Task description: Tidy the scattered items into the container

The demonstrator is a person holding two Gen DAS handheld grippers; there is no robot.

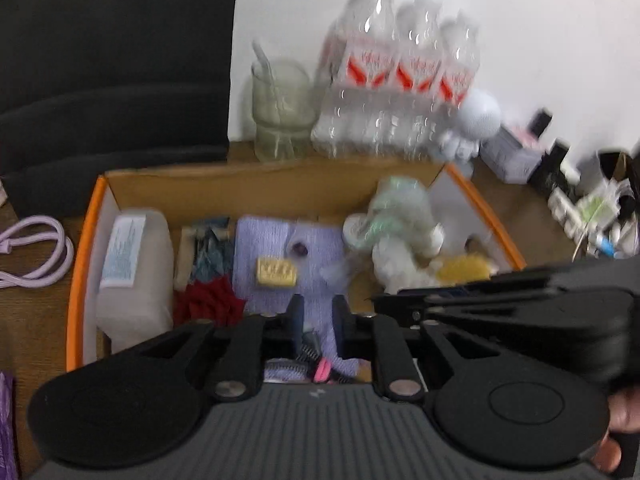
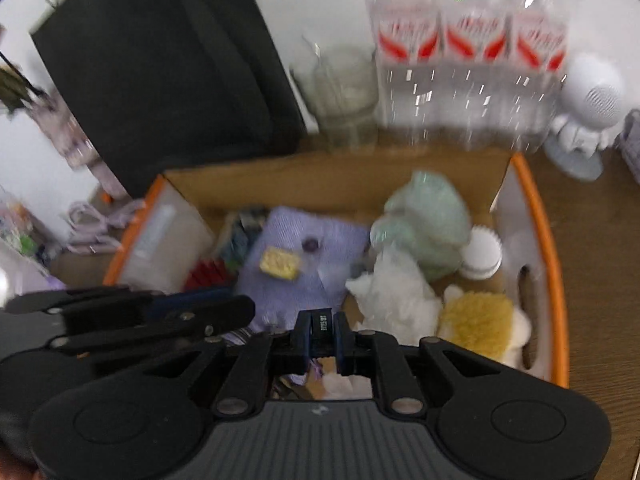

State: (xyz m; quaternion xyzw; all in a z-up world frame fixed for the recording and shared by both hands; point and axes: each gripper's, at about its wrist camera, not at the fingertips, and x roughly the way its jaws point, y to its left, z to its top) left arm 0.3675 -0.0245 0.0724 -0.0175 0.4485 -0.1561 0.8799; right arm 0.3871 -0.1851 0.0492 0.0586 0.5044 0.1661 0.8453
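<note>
Left tool [image 1: 318, 314] parted a little, gripping nothing; poised at lower centre of its view, over the near edge of the box [image 1: 76, 280]. Right tool [image 2: 323, 344] apparently clamped on a small dark block [image 2: 322, 322] with pale print, though too blurred to name. Held low centre in the right view, above the near side of the box, over the purple cloth [image 2: 304, 248].

Likely light, stiff and smooth, so prone to slipping if pinched by a corner. Better held across its flat sides, as now. No harm expected from a short drop onto the cloth.

Also left out: a lilac cable [image 1: 32, 252] on the bench [image 1: 40, 320], far left of the left view, just outside the orange rim. Limp and light. Best pinched where the loops bunch together, not by one strand, to avoid trailing over the rim.
</note>
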